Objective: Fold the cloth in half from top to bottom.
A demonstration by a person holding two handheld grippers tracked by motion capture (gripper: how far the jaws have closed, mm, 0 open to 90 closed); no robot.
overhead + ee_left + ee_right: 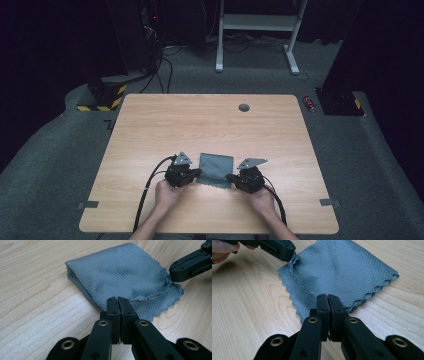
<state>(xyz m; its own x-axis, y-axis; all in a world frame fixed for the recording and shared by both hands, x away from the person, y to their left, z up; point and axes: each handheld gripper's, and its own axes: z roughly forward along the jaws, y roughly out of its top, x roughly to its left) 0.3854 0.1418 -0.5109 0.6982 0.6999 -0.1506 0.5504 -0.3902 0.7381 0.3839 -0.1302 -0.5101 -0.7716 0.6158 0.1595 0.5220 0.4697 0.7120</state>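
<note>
Between both grippers lies the grey cloth (pixel 216 170), each clamping a near corner.

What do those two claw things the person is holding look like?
Both are black. The left gripper and right gripper each carry a grey three-cornered plate on top and trail a black cable back along the forearm. Close up, the jaws are flat black bars joined by brass-coloured rivets. The forearms are bare, no sleeves.

The cloth (pixel 120 272) is grey woven fabric, matt, with a fine diamond texture and zigzag-cut edges. The table (pixel 210 125) is pale wood, smooth with visible grain. Each tool (pixel 117 301) is matt black plastic with brass-coloured rivets.
</note>
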